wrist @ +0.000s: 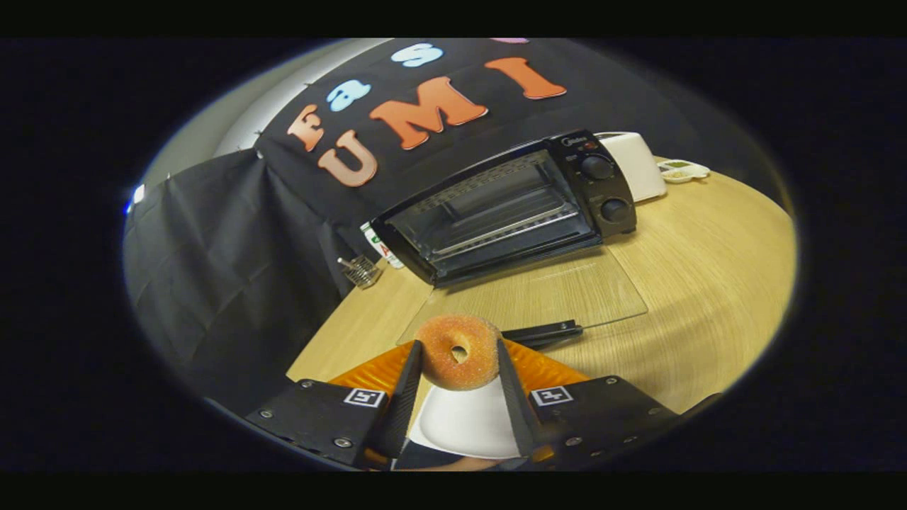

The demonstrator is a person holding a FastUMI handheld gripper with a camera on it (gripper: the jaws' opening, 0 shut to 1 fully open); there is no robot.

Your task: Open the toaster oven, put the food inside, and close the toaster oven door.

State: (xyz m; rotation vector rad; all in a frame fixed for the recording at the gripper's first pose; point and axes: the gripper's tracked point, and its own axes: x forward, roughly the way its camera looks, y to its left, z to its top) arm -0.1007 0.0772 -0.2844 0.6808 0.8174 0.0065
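Doughnut (458,352) clamped between both fingers of the gripper (459,361), hole facing back, raised over a white plate (464,425) just below. Ahead, glass door (538,290) dropped flat on the table (708,269), handle (542,331) nearest the fingertips. Beyond that, toaster oven (510,205) gaping open, rack bare, straight ahead and slightly right. Likely next: carry forward over the door, onto the rack.

Hand-held gripper (458,361) clamps donut (458,352); toaster oven (506,205) door open beyond.
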